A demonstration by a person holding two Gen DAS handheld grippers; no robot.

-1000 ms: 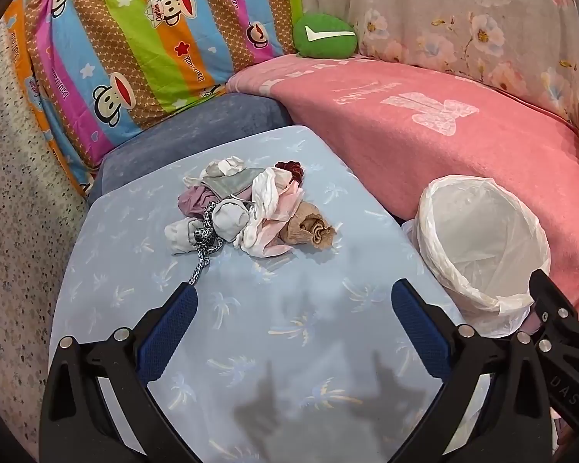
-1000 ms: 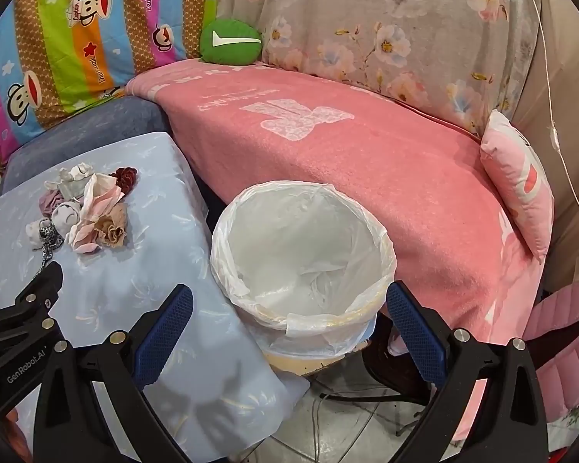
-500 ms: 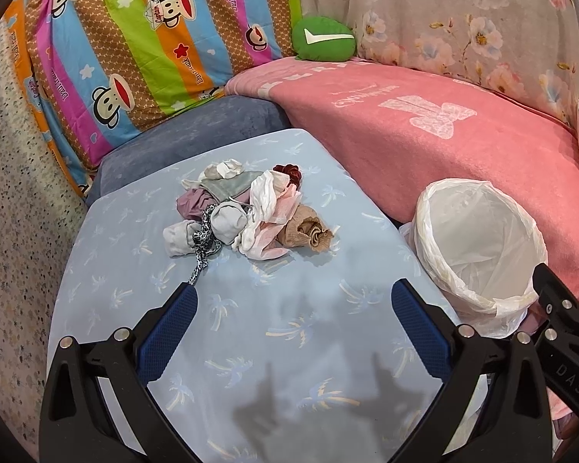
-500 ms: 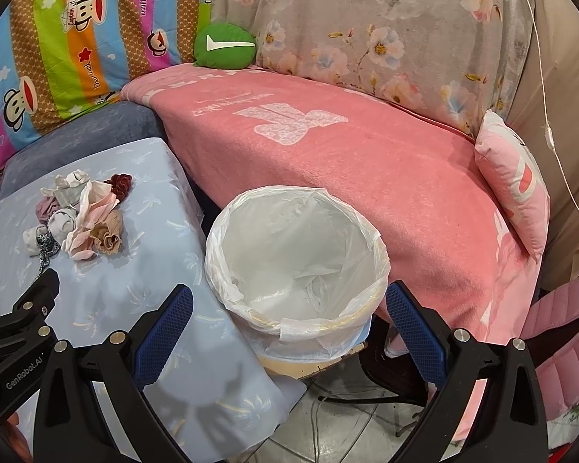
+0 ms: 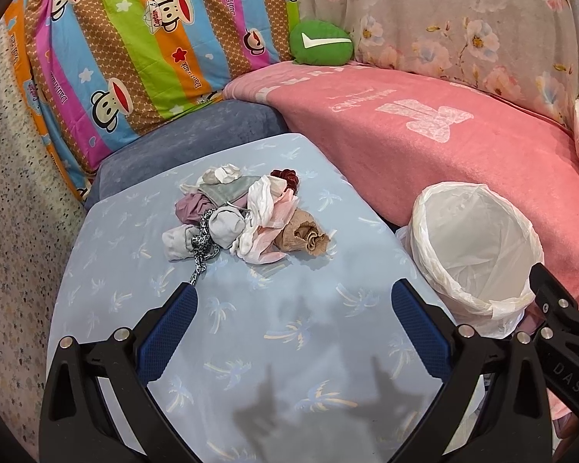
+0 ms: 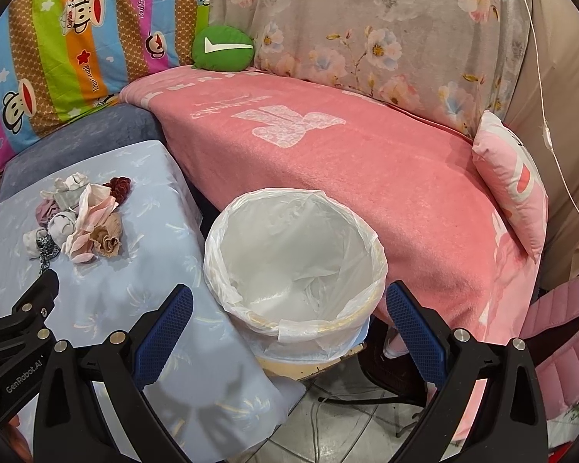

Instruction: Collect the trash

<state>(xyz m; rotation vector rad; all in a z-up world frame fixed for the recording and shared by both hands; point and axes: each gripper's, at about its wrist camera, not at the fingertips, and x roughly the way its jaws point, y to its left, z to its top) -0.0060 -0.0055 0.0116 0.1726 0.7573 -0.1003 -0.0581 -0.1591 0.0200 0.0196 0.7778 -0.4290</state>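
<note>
Left wrist: left gripper wide open, empty; trash pile ahead (unobstructed); right gripper agape, empty, over bin.

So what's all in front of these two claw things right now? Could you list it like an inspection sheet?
Surface: table under a pale blue palm-print cloth.
Job's things: pile of crumpled scraps on the table's far half; bin with white liner beside the table, looks empty.
Clutter: nothing seen beyond the pile.
Grippers: left gripper and right gripper both have jaws spread wide, holding nothing.
Cables: thin white cord hanging at right.
Surroundings: sofa with pink blanket, green cushion, striped monkey-print cover.
</note>
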